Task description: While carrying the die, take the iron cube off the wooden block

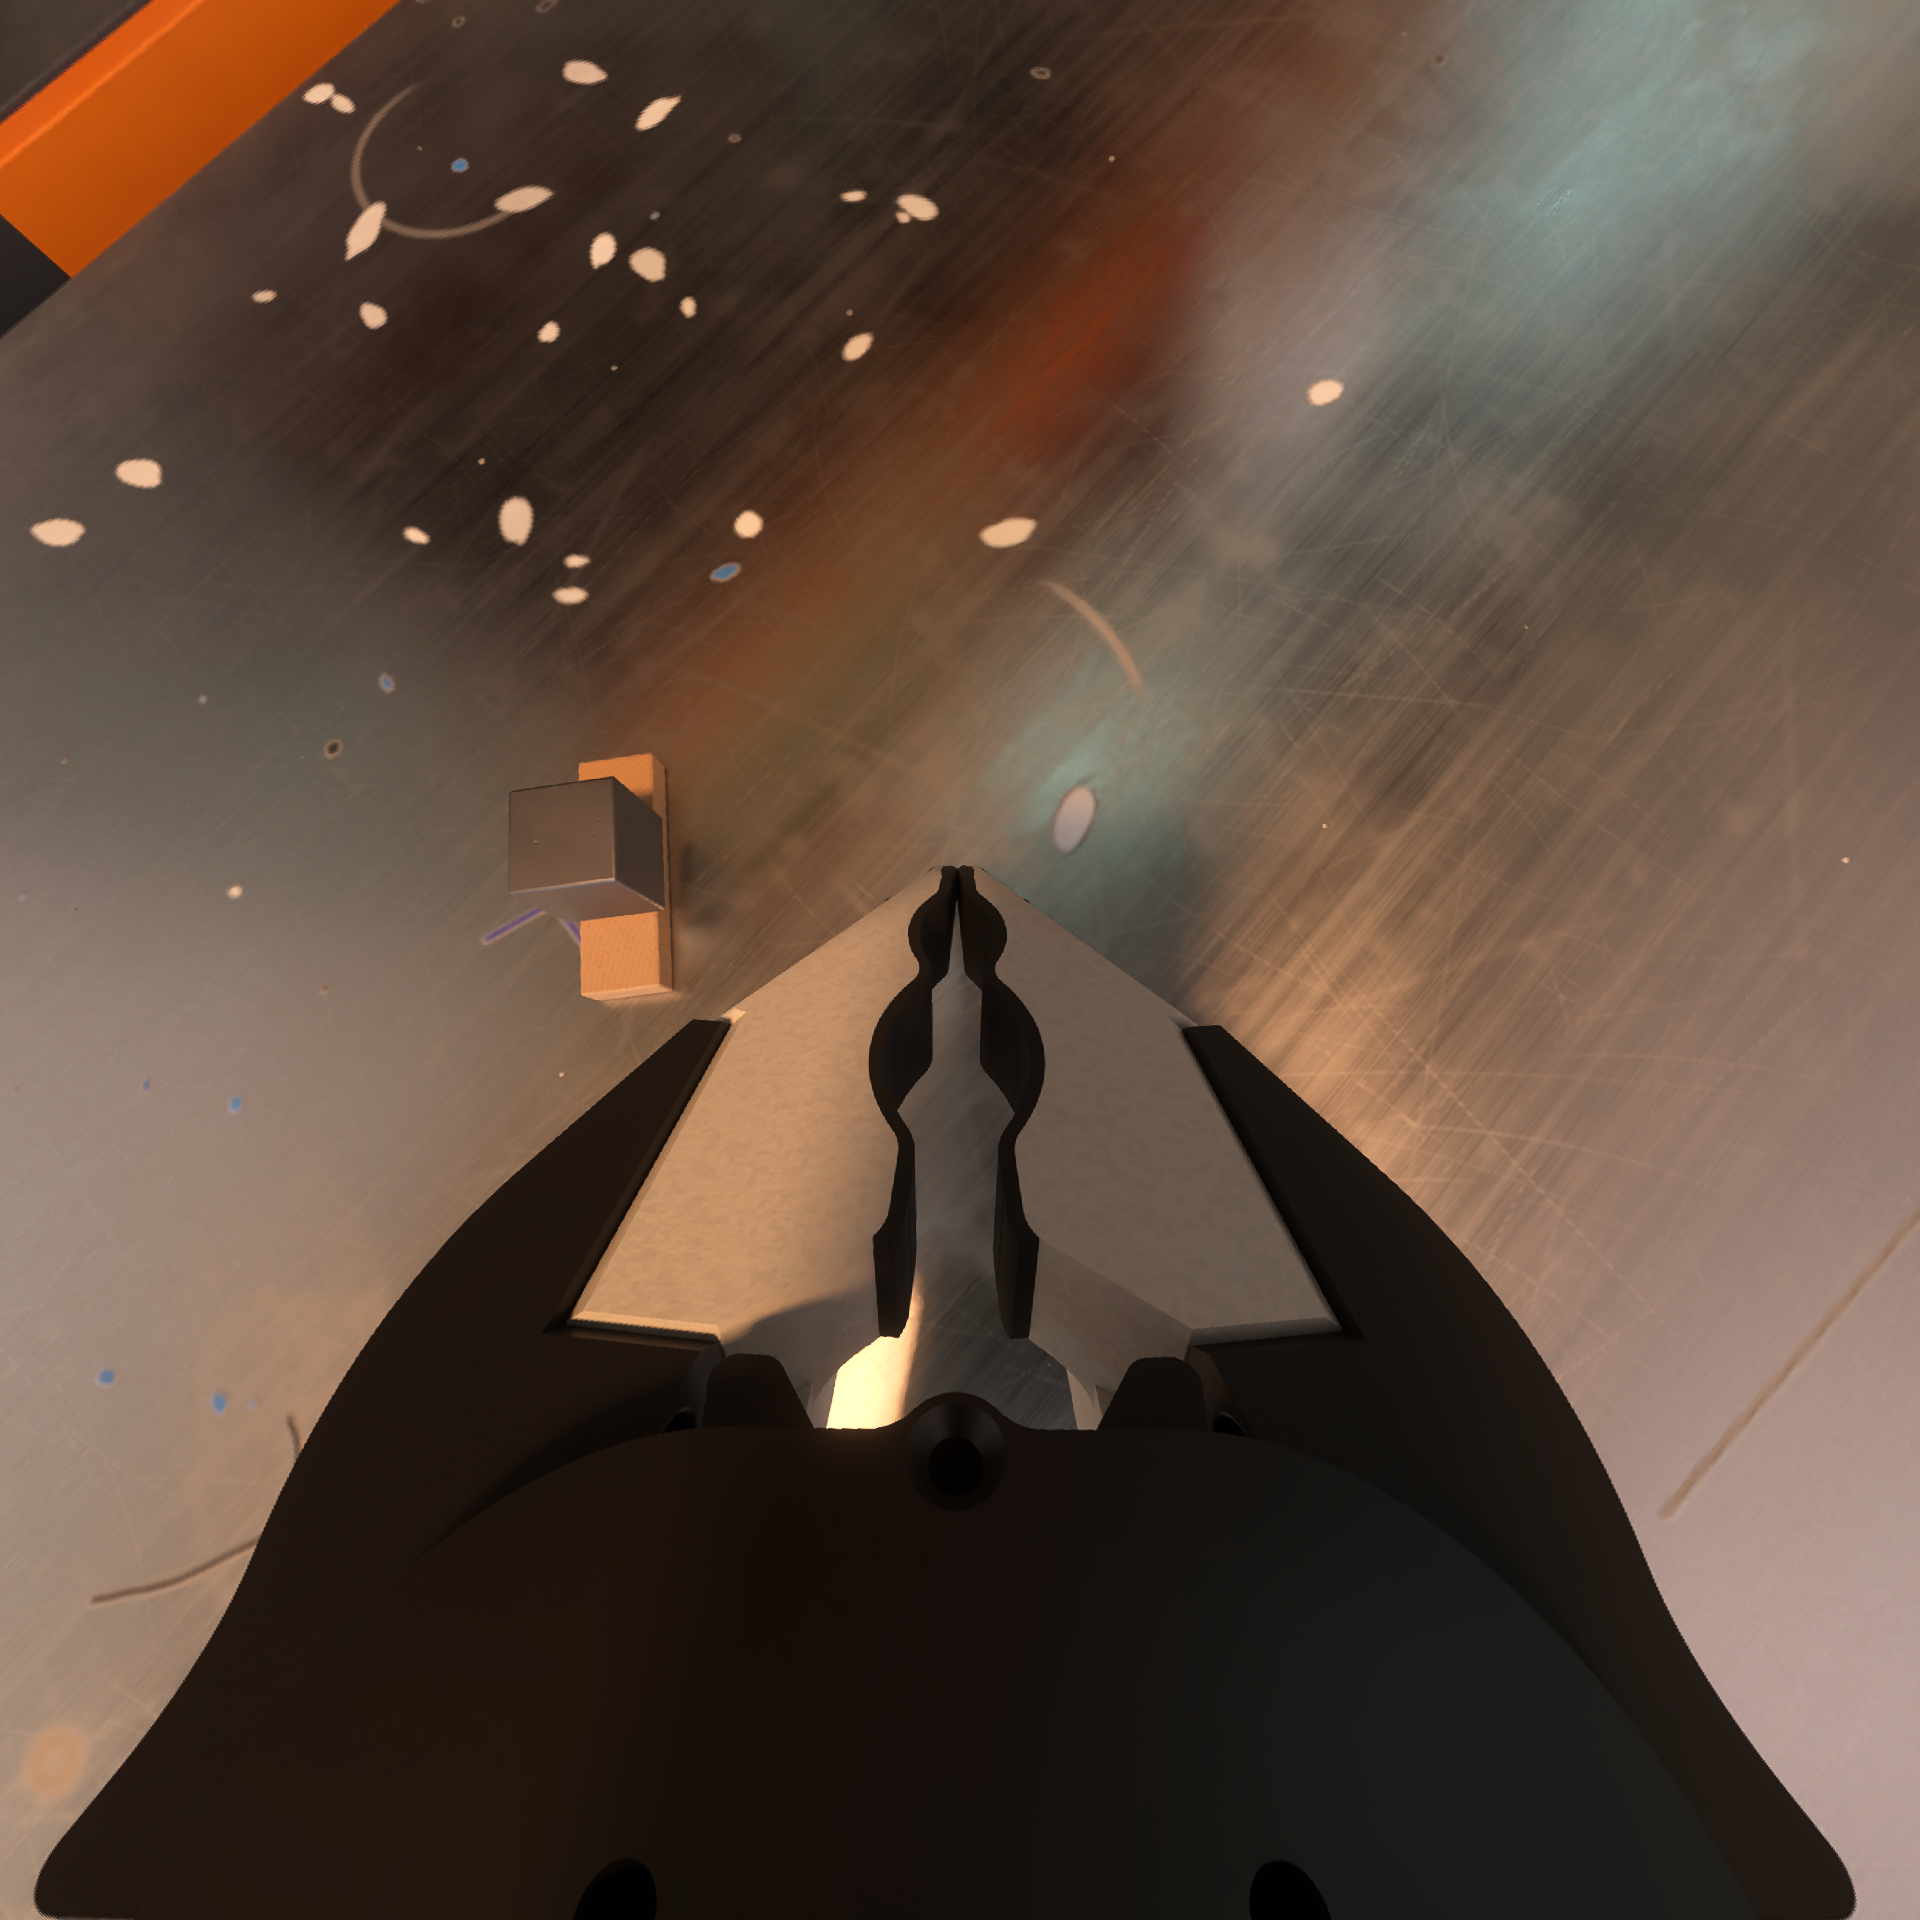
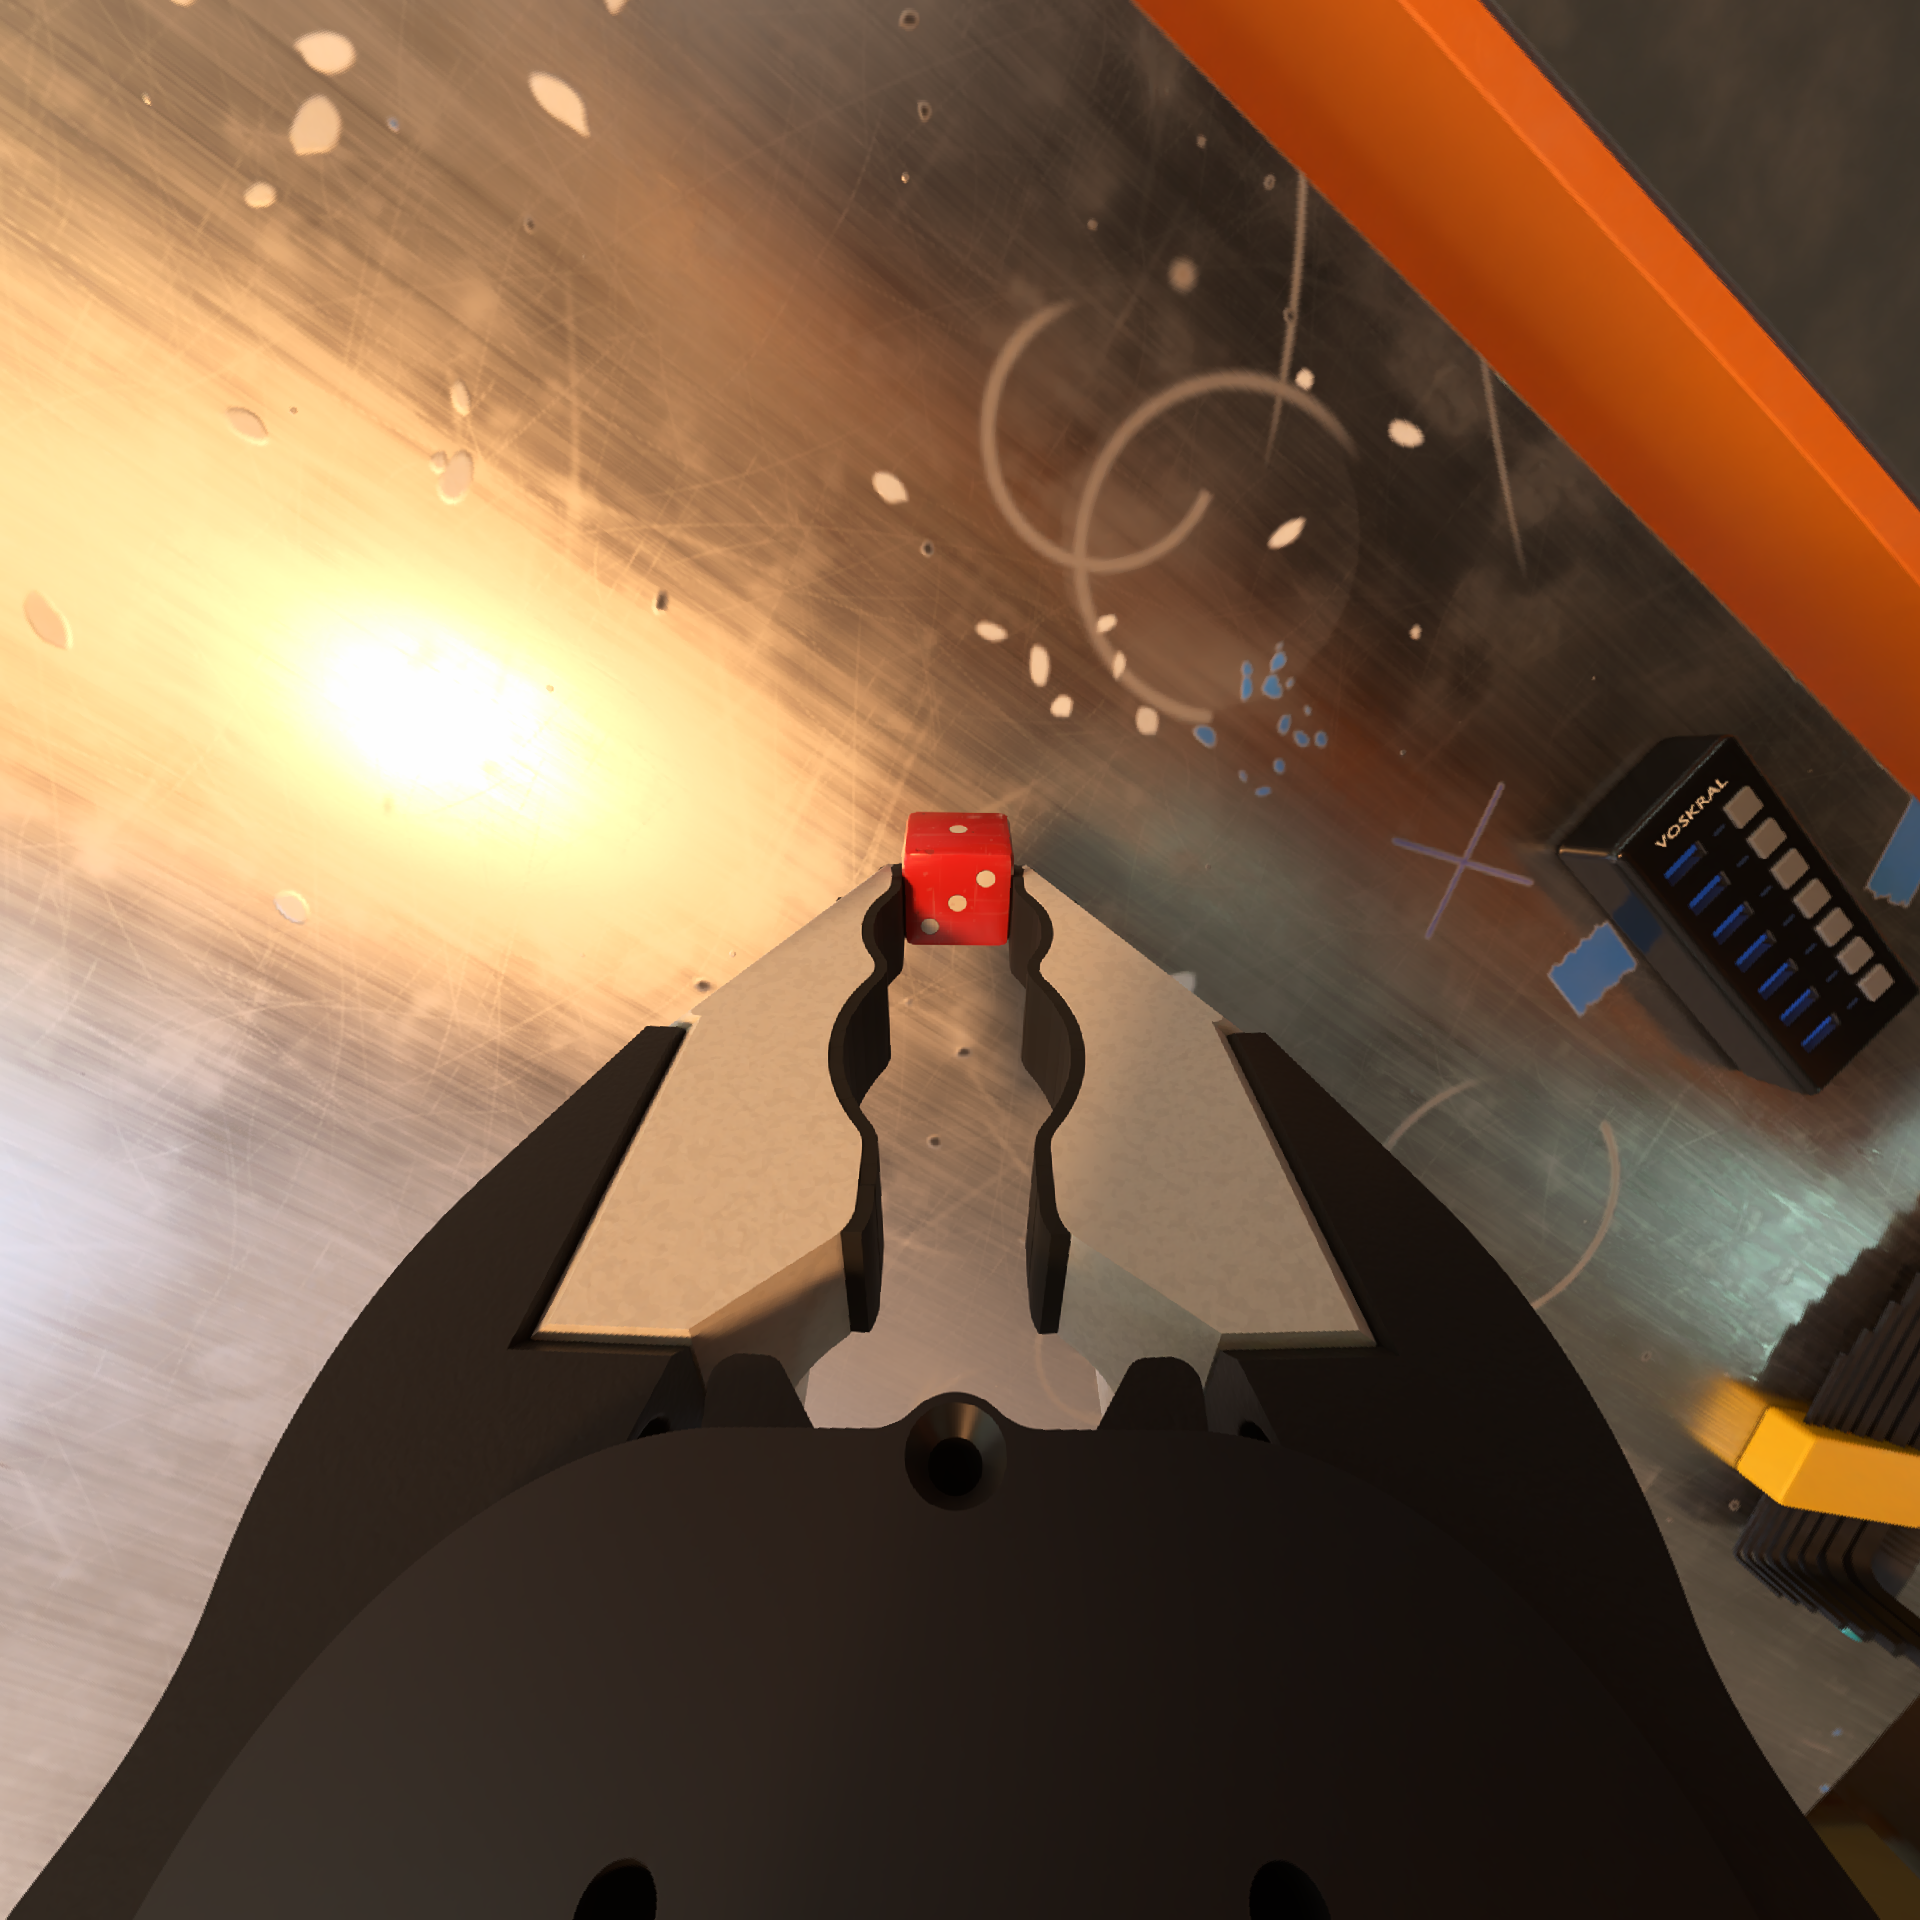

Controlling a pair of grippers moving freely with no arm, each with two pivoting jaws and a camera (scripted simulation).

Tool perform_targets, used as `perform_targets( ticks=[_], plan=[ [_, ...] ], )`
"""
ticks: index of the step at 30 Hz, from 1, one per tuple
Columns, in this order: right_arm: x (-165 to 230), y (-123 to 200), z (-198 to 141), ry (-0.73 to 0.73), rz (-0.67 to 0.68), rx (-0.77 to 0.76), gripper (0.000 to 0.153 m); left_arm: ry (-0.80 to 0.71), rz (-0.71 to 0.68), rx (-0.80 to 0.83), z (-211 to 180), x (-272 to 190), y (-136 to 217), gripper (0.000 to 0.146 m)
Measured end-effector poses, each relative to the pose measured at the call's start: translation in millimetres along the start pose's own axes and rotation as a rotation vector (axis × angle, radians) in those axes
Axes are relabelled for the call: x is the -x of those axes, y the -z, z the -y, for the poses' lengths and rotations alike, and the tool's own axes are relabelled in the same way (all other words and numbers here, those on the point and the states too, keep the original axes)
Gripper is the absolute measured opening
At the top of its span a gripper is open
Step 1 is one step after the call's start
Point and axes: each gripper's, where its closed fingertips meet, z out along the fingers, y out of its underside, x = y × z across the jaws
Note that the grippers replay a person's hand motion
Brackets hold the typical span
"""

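Note:
In the left wrist view a grey iron cube (image 1: 582,840) sits on a light wooden block (image 1: 623,951) that lies flat on the scratched metal table. My left gripper (image 1: 957,873) is shut and empty, above the table and to the right of the cube, apart from it. In the right wrist view my right gripper (image 2: 957,883) is shut on a red die (image 2: 957,878) with white pips, held between the fingertips above the table. The cube and block do not show in the right wrist view.
An orange beam runs along the table's edge (image 1: 156,125), also in the right wrist view (image 2: 1621,312). A black multi-port hub (image 2: 1756,914) lies at the right. A yellow and black object (image 2: 1829,1455) stands at the lower right. Blue tape bits (image 2: 1590,971) lie beside the hub.

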Motion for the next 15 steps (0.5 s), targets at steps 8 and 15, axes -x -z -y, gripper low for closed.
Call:
perform_targets(
  ticks=[8, 15],
  plan=[
    [3.6, 5.9, -10.2, -0.009, -0.012, -0.011, 0.019, -0.006, 0.006, 0.0, 0.0, 0.0, 0.0, 0.0],
    [63.4, 112.5, -5.5, 0.029, -0.073, -0.502, 0.019, -0.005, 0.011, 0.0, -0.3, 0.3, 0.4, 0.0]
  ],
)
